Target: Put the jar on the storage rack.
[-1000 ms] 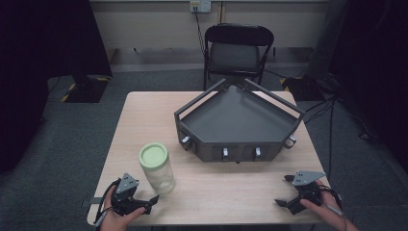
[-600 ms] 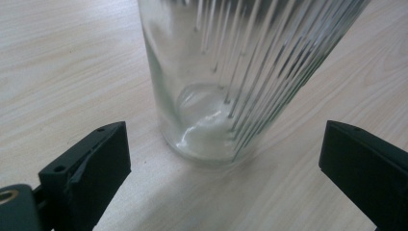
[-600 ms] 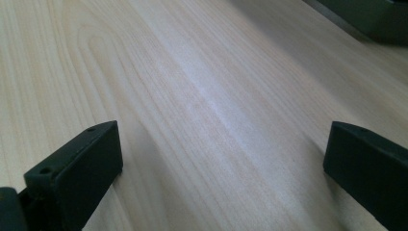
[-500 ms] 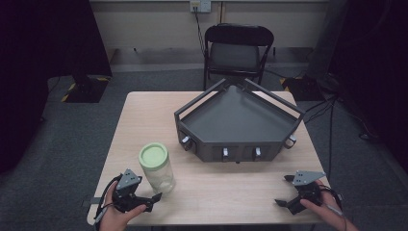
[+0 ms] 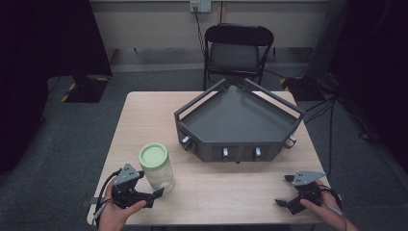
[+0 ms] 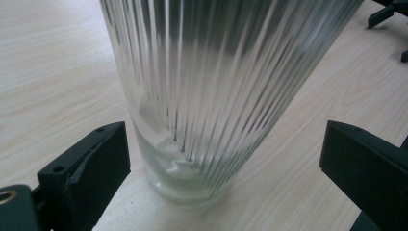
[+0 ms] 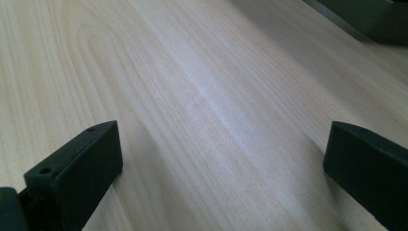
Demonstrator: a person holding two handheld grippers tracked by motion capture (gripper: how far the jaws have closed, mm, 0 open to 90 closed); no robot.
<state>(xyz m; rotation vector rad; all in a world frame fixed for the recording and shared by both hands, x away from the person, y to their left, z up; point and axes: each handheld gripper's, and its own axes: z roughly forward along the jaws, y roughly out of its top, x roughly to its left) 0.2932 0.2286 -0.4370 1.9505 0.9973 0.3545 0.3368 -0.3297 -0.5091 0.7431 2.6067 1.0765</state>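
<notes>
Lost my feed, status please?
Left gripper open, jaws straddling ribbed glass jar, no contact. Right gripper open, idle on table. Nothing blocking.

A lab-like recording room: bare wooden table [image 5: 144, 115], black curtains [image 5: 43, 43], folding chair [image 5: 238, 50].

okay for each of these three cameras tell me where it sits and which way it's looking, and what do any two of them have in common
High view: fixed above the person's side, facing forward and down on the table; both hands enter at the bottom, holding the left gripper and right gripper.
Left gripper view: rides the left gripper, looking along its open jaws at the base of the ribbed glass jar.
Right gripper view: rides the right gripper, looking along its open jaws over bare tabletop toward the dark tray.
Shared: the high and left gripper views both show the jar.
</notes>
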